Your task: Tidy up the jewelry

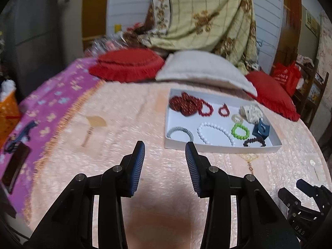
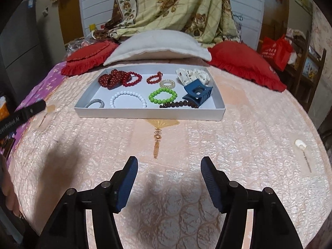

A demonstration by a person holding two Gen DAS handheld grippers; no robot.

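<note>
A shallow white tray (image 2: 149, 113) (image 1: 220, 148) lies on the pink bedspread. In it are a red dotted scrunchie (image 2: 110, 78), red bead bracelets (image 2: 132, 79), a white bead bracelet (image 2: 127, 99), a green bead bracelet (image 2: 162, 95), a dark brown bead bracelet (image 2: 178, 104), a blue hair claw (image 2: 198, 95), a white scrunchie (image 2: 192, 74) and a grey cord bracelet (image 2: 95, 103). My left gripper (image 1: 165, 147) is open and empty, just short of the tray's near-left edge. My right gripper (image 2: 169, 162) is open and empty, well short of the tray.
A grey pillow (image 2: 157, 47) and two red cushions (image 2: 244, 62) lie behind the tray. A purple cloth (image 1: 41, 103) covers the bed's left side. A small white piece (image 2: 300, 144) lies on the spread at right. The right gripper's body (image 1: 305, 203) shows at lower right.
</note>
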